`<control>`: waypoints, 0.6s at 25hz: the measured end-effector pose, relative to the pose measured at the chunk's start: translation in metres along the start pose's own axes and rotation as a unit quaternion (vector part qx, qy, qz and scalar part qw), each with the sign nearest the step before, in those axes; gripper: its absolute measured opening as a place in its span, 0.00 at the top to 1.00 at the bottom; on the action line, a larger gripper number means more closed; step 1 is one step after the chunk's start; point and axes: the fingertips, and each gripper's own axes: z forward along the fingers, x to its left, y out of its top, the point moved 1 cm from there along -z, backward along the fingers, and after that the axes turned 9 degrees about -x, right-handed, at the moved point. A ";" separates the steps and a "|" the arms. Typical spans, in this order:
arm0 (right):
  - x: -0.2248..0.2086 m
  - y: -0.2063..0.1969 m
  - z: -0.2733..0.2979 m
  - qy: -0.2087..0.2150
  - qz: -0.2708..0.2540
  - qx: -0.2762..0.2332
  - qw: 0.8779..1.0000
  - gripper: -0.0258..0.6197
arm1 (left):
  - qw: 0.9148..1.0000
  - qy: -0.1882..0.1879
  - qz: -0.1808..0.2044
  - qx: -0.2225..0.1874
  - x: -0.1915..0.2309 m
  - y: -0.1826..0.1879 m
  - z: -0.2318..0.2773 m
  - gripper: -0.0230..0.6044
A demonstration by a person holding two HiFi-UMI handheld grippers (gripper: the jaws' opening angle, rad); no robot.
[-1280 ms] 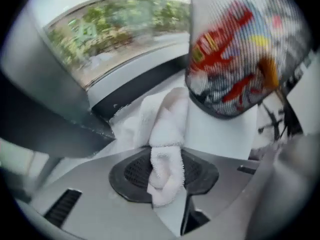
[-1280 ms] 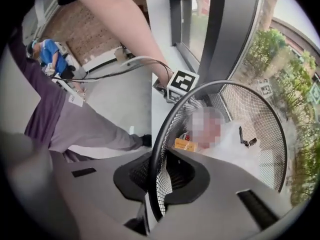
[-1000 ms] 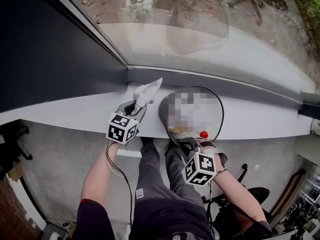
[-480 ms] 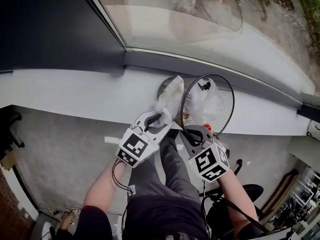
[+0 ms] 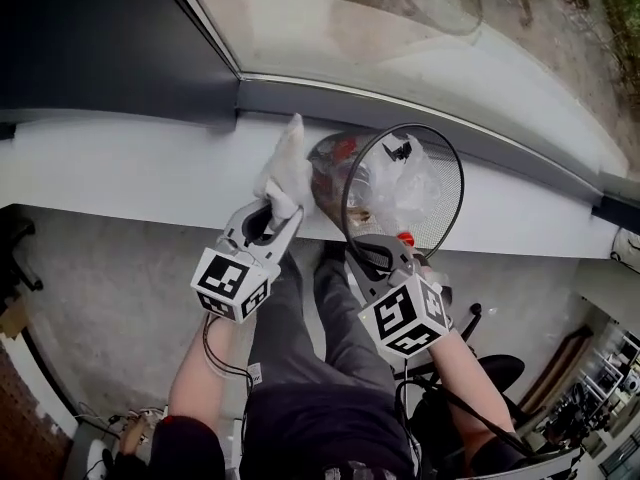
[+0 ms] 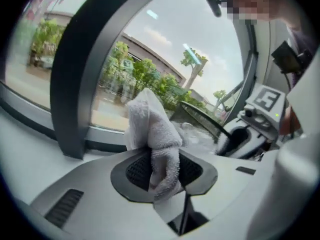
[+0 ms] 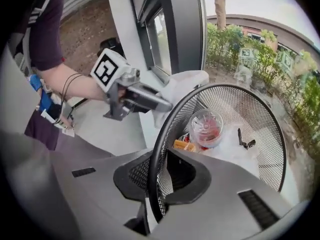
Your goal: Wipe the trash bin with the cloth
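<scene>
1. Over the white ledge [image 5: 120,173] below the window [image 5: 400,28], the bin [image 5: 443,218], a black wire-mesh basket, is tipped so that its mouth faces the person. I cannot tell whether its base rests on the ledge.
2. At the bin's near rim, the right gripper [image 7: 159,179] points steeply down. Its fingers stand narrow, closed on the black rim wire, with one finger inside the mesh and the other outside.
3. Just left of the bin, the left gripper [image 6: 164,176] has its fingers narrow too, clamped on the lower end of the cloth [image 6: 152,131]. This white terry cloth stands up from between them in a loose bunch.
4. From the head view, the cloth's free end lies against the outside of the bin's left wall, close under the rim. The right gripper view shows the same white bunch meeting the mesh at the upper left of the rim.
5. Inside the bin lie a clear cup [image 7: 206,126] with red residue, an orange wrapper [image 7: 182,145], a crumpled clear bag [image 7: 230,151] and a small black clip [image 7: 245,141].
6. Both grippers are near each other but apart, with the bin's left wall and rim between them.
7. Below the ledge, the person's legs in dark trousers [image 5: 300,368] show between the two arms.
</scene>
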 end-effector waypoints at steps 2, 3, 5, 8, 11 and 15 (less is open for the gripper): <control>0.000 -0.011 -0.005 0.012 -0.030 0.009 0.999 0.91 | 0.999 0.035 0.040 0.002 0.023 0.013 0.017 0.79; 0.000 -0.015 -0.007 0.019 -0.046 0.015 0.999 0.91 | 0.998 0.038 0.056 0.007 0.028 0.017 0.027 0.79; 0.004 -0.018 -0.009 0.037 -0.074 0.027 0.996 0.85 | 0.997 0.026 0.074 0.024 0.026 0.018 0.049 0.79; 0.014 -0.013 -0.010 0.058 -0.105 0.028 0.992 0.79 | 0.995 0.001 0.084 0.052 0.014 0.004 0.066 0.79; 0.010 0.001 -0.026 0.067 -0.120 0.010 0.990 0.75 | 0.996 -0.006 0.072 0.061 0.005 -0.011 0.070 0.80; 0.002 -0.038 -0.058 0.089 -0.199 0.109 0.970 0.71 | 0.996 -0.011 0.061 0.060 -0.004 -0.018 0.057 0.80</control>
